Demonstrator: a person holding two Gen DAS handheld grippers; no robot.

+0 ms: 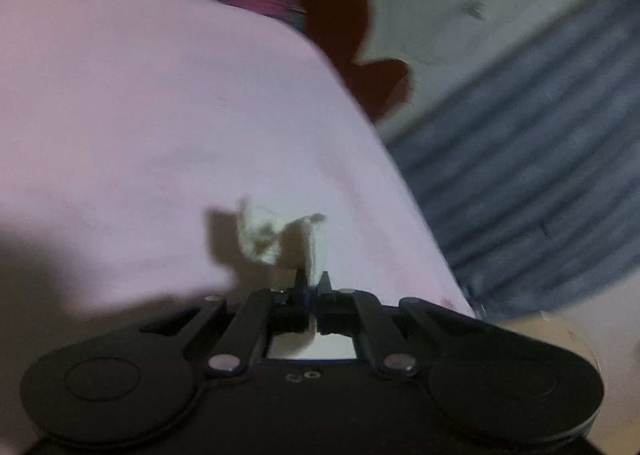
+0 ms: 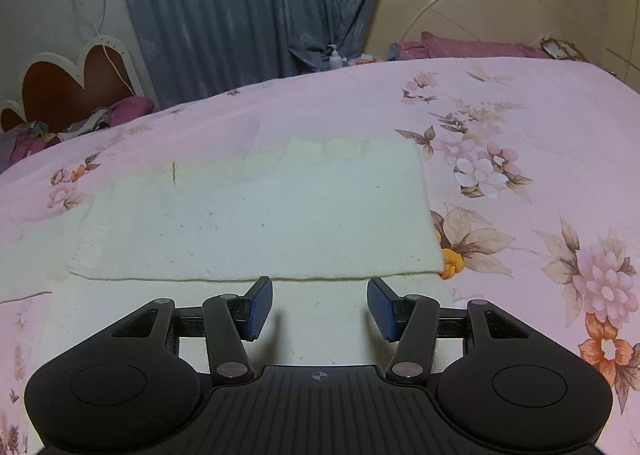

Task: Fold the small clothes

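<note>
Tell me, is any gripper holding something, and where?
The left gripper pinches a bunched bit of white cloth; which part is unclear. The right gripper holds nothing.

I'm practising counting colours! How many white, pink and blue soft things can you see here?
White: 1, the folded white fuzzy cloth, a pinch of it caught in the shut left gripper
Pink: 1, the pink flowered bedsheet
Blue: 1, the grey-blue pleated curtain
Total: 3
The open right gripper holds nothing.
</note>
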